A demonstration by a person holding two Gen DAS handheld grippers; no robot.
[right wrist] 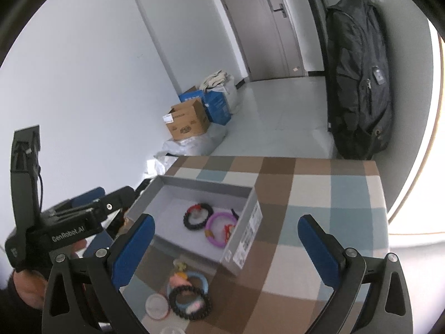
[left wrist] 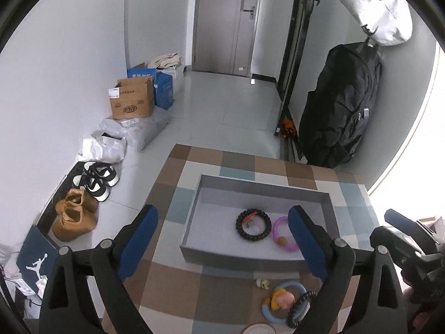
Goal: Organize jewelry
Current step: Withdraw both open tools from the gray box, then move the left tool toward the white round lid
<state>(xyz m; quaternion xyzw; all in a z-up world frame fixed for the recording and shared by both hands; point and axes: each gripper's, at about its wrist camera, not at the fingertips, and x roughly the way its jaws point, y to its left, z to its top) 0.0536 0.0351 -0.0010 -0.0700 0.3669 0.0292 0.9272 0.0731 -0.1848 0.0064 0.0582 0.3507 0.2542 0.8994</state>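
Both tools, left [left wrist: 222,239] and right [right wrist: 225,247], gape wide, holding nothing.

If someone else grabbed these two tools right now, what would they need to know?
Left hand-held gripper: open, empty, over the grey box.
Right hand-held gripper: open, empty.
Done: black bead bracelet and purple ring bracelet lie in the box.
Left: on the checked cloth in front of the box, a blue ring bracelet overlapped by another black bead bracelet, a small pale charm, and a round white lid.
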